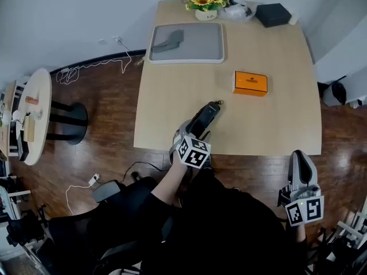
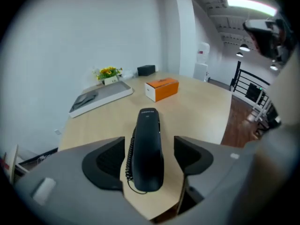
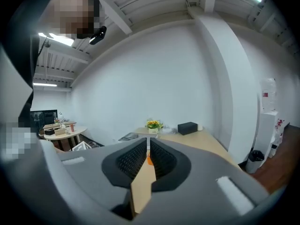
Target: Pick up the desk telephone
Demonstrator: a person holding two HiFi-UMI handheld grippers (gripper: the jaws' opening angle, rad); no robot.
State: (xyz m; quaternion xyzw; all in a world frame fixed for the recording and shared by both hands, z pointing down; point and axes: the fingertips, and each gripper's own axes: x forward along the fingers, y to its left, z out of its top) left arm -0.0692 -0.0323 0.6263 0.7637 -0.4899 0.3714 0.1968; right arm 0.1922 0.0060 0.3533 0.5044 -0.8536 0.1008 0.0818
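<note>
Head view: soft, even room light, slightly cool. The bench (image 1: 172, 113) is bright and evenly lit, with only a faint shadow under the orange box (image 1: 250, 83). The bottom of the frame is dark, and the person's black clothing (image 1: 229, 228) shows no detail. Wide-angle bend at the edges.

Left gripper view: heavy fisheye with black corners. The ceiling light strip (image 2: 251, 3) is blown out. The telephone (image 2: 147, 149) is sharp; the left hand-held gripper (image 2: 150, 144) is soft near the lens.

Right gripper view: same fisheye ring. The white wall (image 3: 154, 78) is flatly lit; near parts are blurred.
</note>
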